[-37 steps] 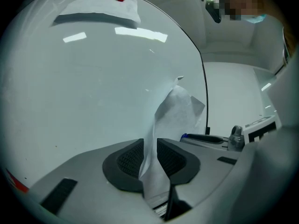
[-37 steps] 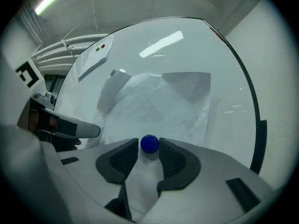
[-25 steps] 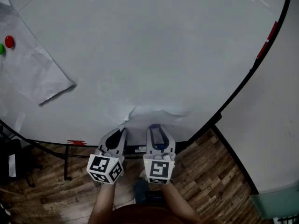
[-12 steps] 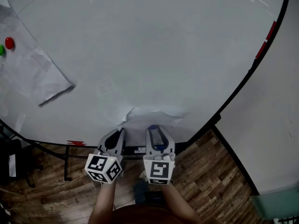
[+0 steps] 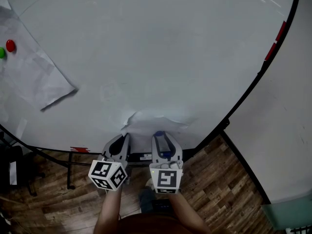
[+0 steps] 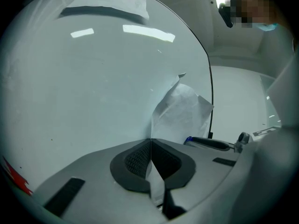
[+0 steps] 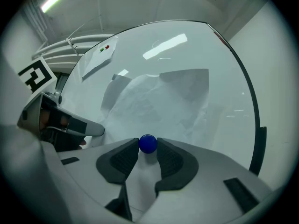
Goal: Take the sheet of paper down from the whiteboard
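A white sheet of paper lies low on the whiteboard, its bottom edge crumpled and lifted off the surface. My left gripper is shut on the sheet's lower left edge; in the left gripper view the paper runs up from between the closed pads. My right gripper is beside it, shut on a round blue magnet that sits on the sheet. The two grippers are almost touching.
A second sheet hangs at the board's left under a red magnet and a green magnet. The board's black frame curves down the right. Below are a stand and wooden floor.
The sheet's crumpled lower edge has risen slightly on the board. The left gripper's cube has shifted a little to the left. Both grips are unchanged.
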Demonstrator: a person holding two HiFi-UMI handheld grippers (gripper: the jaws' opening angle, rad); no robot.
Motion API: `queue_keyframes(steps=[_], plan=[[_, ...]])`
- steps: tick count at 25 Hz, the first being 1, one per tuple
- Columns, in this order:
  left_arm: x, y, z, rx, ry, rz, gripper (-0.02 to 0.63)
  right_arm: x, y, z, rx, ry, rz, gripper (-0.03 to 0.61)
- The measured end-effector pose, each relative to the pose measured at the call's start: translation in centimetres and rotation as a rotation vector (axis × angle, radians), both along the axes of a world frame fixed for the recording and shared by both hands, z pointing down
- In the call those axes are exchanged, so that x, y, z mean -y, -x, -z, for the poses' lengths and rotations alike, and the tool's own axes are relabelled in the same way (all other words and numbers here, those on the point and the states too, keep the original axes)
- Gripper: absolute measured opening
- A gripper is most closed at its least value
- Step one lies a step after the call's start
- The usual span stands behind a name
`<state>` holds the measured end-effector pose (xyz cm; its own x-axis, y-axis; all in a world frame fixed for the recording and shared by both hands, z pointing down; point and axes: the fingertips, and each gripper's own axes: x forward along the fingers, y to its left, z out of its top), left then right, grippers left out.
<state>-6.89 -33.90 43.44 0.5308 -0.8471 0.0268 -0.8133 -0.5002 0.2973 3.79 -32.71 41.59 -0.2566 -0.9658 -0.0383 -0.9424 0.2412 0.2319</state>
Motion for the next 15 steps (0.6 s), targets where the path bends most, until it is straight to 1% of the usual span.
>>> queue_keyframes(steps=[8,15], plan=[[0.0,0.1,0.0,-0.021,0.008,0.007,0.025,-0.4,-0.6,0.0,0.003,0.005,-0.008,0.135],[-0.6,-0.3,0.3,-0.05,0.013,-0.006,0.025,-0.7,-1.1,-0.1,0.011,0.01,-0.013,0.135]])
